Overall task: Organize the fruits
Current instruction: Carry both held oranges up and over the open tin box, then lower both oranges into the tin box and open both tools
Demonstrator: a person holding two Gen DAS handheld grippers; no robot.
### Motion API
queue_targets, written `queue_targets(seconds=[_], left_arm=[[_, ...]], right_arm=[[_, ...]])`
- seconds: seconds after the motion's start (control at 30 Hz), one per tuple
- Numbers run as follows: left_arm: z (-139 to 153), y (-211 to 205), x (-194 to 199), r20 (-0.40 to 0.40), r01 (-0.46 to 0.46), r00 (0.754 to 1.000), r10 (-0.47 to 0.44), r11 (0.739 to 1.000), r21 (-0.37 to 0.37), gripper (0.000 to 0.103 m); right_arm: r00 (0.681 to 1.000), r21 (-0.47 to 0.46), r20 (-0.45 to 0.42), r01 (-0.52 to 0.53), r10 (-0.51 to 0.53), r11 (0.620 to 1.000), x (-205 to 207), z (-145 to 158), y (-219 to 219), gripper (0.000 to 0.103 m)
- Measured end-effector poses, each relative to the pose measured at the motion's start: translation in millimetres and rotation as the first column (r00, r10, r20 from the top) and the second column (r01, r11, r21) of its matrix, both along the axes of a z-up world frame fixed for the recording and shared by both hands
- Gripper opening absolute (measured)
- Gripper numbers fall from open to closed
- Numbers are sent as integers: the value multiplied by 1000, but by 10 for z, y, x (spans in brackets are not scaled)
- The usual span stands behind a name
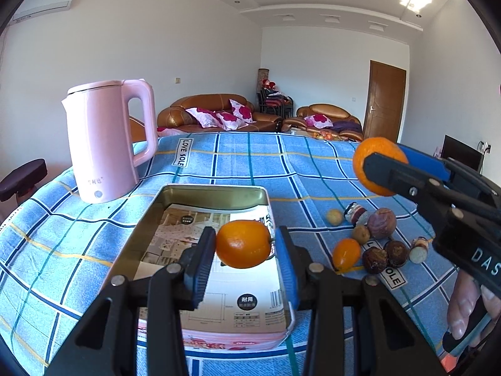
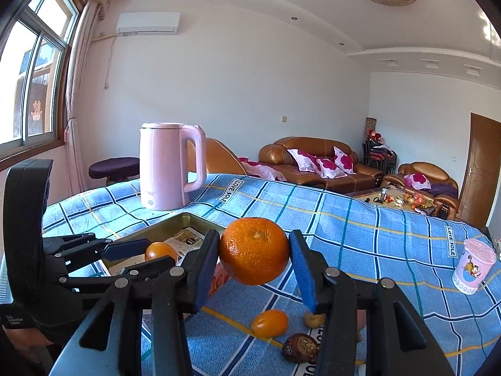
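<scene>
Left wrist view: left claw [image 1: 244, 244] grips small orange [image 1: 242, 243] over tin [image 1: 216, 192]; right claw [image 2: 254, 252] grips tangerine [image 2: 254, 250]. Loose fruits [image 1: 374, 241] at 3 o'clock remain on bench [image 1: 94, 235].

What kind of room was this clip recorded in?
Most likely a home living room: brown leather sofas with floral cushions, a wall air conditioner by a curtained window, and a table under a blue checked cloth holding a pink kettle.
</scene>
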State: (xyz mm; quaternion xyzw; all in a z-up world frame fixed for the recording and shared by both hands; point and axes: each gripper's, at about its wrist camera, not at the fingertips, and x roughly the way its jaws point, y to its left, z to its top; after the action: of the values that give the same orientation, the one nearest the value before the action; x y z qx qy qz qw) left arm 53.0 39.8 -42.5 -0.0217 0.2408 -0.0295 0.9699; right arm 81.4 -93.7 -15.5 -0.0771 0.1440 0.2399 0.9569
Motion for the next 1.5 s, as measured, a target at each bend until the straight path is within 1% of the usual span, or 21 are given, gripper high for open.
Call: queue_targets(seconds=[0.43, 0.7, 0.77, 1.0, 1.23, 1.4, 1.5], left_arm=[[-74, 309, 218, -39, -50, 998, 50, 999, 19, 41], [-136, 446, 366, -80, -58, 995, 59, 998, 16, 41], [-128, 459, 394, -82, -66, 994, 68, 997, 29, 41], [-160, 517, 530, -119, -82, 989, 88, 995, 62, 41], [-223, 571, 624, -161, -96, 981, 107, 993, 74, 41], [-249, 580, 664, -187, -101, 976, 114, 992, 81, 41], [-267, 595, 699, -205, -102, 972, 117, 991, 82, 41]], right_arm=[[998, -23, -28, -60, 60, 998, 200, -13, 354, 48], [992, -25, -67, -107, 105, 994, 343, -108, 556, 48], [989, -16, -90, -117, 115, 993, 410, -150, 589, 48], [984, -29, -133, -122, 117, 992, 573, -298, 736, 48], [978, -44, -172, -126, 116, 991, 680, -430, 824, 48], [976, -52, -187, -127, 115, 991, 710, -454, 854, 48], [969, -57, -215, -135, 120, 989, 760, -477, 877, 48]])
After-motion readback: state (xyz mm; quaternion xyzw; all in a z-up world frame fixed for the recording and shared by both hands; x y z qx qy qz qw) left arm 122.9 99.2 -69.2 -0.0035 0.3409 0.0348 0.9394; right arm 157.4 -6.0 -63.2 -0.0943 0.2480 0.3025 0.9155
